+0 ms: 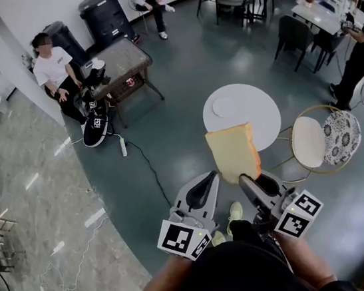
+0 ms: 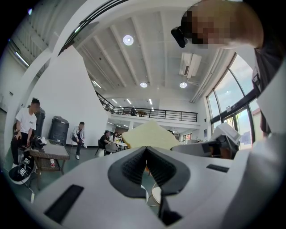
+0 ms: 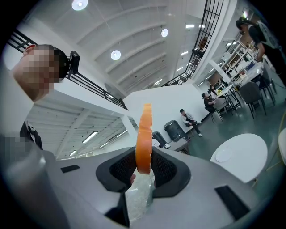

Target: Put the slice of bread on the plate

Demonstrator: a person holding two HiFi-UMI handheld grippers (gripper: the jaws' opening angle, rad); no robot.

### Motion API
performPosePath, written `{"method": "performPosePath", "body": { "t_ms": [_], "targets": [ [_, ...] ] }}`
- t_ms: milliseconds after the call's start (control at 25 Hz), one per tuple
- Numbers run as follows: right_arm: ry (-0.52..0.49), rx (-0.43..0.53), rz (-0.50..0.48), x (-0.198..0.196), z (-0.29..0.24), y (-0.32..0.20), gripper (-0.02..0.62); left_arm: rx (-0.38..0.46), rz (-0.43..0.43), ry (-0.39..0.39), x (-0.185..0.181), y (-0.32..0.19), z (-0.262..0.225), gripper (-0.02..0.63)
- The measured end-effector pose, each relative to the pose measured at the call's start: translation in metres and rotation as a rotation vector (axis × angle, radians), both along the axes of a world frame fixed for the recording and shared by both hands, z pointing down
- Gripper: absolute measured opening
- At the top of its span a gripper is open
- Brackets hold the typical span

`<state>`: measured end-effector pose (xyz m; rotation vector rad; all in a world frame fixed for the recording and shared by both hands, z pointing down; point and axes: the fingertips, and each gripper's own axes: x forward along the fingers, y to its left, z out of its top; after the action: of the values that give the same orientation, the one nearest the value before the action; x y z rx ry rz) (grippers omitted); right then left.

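In the head view my right gripper (image 1: 250,183) is shut on the lower edge of a slice of bread (image 1: 234,152), which stands upright in front of me. Beyond it is a round white table (image 1: 259,124) with a white plate (image 1: 230,106) on its left part. The right gripper view shows the bread (image 3: 143,136) edge-on, its orange crust pinched between the black pads, with the table (image 3: 246,154) and plate (image 3: 222,155) ahead at the lower right. My left gripper (image 1: 207,183) is beside the right one, jaws together and empty. Its own view shows the bread (image 2: 149,134) just past its closed jaws (image 2: 146,166).
A gold-framed chair with a patterned cushion (image 1: 329,139) stands right of the round table. A low wicker table (image 1: 119,66) with a seated person (image 1: 55,68) is at the far left. A cable (image 1: 140,155) runs across the floor. Another person (image 1: 357,60) stands at the right edge.
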<state>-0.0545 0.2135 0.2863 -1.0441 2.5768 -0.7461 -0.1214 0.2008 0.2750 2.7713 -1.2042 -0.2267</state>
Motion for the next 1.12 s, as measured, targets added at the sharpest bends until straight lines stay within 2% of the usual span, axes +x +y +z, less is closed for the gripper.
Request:
{"method": "performPosePath", "body": {
  "t_ms": [560,1120],
  "targets": [
    [-0.022,-0.017,-0.039,0.001,0.009,-0.053,0.097,-0.001,-0.031,-0.008,0.002,-0.048,0.004,0.006],
    [-0.045,-0.016,-0.042,0.058,0.005,-0.153,0.097,0.015,-0.035,-0.027,0.057,-0.144,-0.006,0.006]
  ]
}}
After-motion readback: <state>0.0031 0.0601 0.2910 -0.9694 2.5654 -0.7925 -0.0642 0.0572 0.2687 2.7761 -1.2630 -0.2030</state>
